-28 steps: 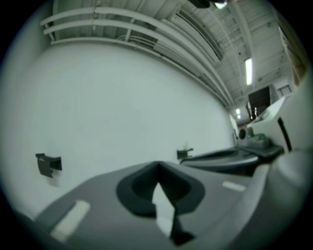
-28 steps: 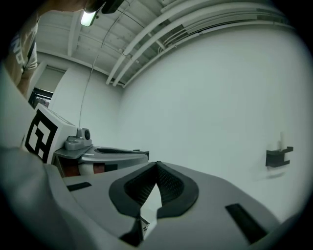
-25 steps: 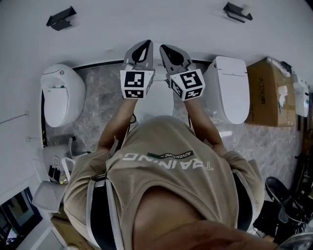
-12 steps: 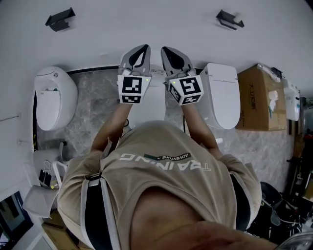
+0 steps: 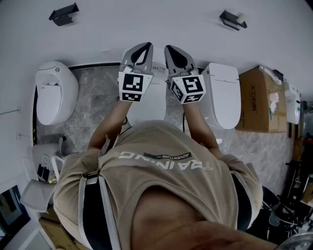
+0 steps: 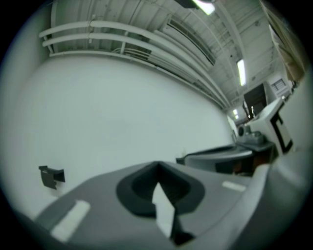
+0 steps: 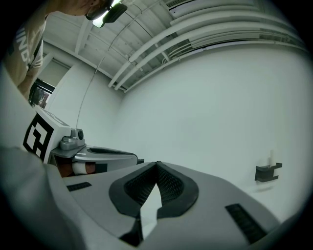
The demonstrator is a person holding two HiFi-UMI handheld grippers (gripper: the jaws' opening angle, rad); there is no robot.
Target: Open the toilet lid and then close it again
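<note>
— Which toilet is the person at?

— The middle toilet [image 5: 146,115], dead ahead at twelve o'clock from the person [image 5: 166,185]. The forearms cover most of it. The toilet lid [image 5: 154,95] seems to be lying down flat, though from here I can't be sure.

— And the tongs?

— The left tongs [image 5: 142,49] and right tongs [image 5: 172,50] are side by side, held level above the toilet's far end. They point at the white wall [image 5: 146,22]. Both pairs are closed right up, tips meeting, with nothing caught in either.

— What else is around?

— A second toilet [image 5: 56,93] stands at ten o'clock and a third toilet [image 5: 225,95] at two o'clock, both on the marble floor [image 5: 98,105]. A cardboard box [image 5: 259,97] sits just beyond the third one. Two dark brackets [image 5: 63,14] are fixed on the wall, at eleven and one o'clock.
</note>
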